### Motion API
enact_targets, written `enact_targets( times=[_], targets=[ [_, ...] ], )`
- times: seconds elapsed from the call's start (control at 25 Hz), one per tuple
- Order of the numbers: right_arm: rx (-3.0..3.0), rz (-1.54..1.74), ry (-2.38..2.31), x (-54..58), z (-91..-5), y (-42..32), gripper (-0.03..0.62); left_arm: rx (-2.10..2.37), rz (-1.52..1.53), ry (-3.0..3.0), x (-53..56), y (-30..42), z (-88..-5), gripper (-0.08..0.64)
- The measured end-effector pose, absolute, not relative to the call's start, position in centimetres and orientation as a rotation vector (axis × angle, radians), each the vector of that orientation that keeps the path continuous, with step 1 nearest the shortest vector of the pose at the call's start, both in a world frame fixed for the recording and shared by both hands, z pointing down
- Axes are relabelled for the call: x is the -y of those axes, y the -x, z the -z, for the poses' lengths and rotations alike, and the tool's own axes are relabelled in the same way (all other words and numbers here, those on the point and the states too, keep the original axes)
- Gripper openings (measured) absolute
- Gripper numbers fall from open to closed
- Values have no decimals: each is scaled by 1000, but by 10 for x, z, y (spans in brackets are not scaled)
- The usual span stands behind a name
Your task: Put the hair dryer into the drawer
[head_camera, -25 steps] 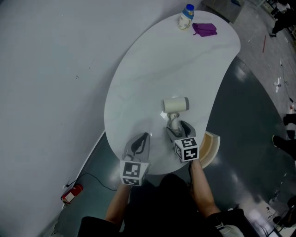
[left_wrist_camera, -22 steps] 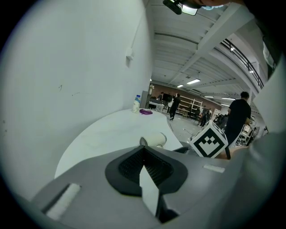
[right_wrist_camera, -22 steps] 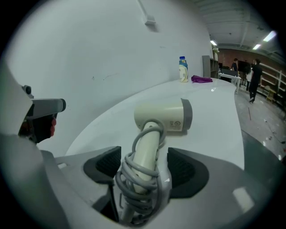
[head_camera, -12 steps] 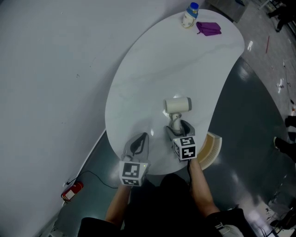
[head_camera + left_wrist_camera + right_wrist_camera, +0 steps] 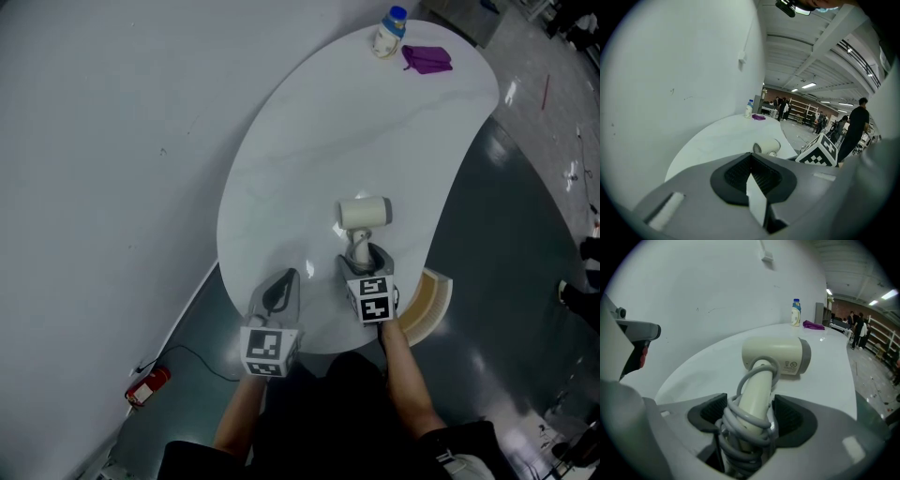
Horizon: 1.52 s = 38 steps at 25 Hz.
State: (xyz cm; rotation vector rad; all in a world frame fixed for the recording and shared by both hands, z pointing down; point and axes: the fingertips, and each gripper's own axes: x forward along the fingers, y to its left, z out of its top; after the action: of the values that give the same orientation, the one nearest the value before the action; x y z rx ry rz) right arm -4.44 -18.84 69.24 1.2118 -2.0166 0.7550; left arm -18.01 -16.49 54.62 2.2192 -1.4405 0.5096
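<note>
My right gripper (image 5: 362,261) appears clamped on the cord-wrapped handle of the hair dryer (image 5: 364,214), which lies near the tabletop (image 5: 309,141) edge, unmoved since a second ago. My left gripper (image 5: 284,284), jaws together, holds nothing alongside.

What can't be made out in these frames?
- Tan curved piece, head view: the table hides most of it, so it's unclear whether this is the drawer, or what is inside.
- Hair dryer handle end and plug, right gripper view: buried under the coiled cord and cut off by the bottom edge.
- Bottle label, head view: too small to read.
- Purple item, head view: too small to identify.
</note>
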Motion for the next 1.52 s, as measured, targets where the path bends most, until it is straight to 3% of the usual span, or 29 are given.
enact_targets(
  times=[0.48, 1.12, 1.52],
  targets=[
    [1994, -746, -1240, 189, -688, 46, 258, 1436, -512, -2227, 163, 184, -541, 8],
    [2008, -753, -1295, 178, -672, 42, 241, 1411, -523, -2279, 154, 191, -526, 8],
    [2028, -685, -1444, 167, -613, 33, 240, 1340, -515, -2384, 144, 187, -502, 8]
  ],
)
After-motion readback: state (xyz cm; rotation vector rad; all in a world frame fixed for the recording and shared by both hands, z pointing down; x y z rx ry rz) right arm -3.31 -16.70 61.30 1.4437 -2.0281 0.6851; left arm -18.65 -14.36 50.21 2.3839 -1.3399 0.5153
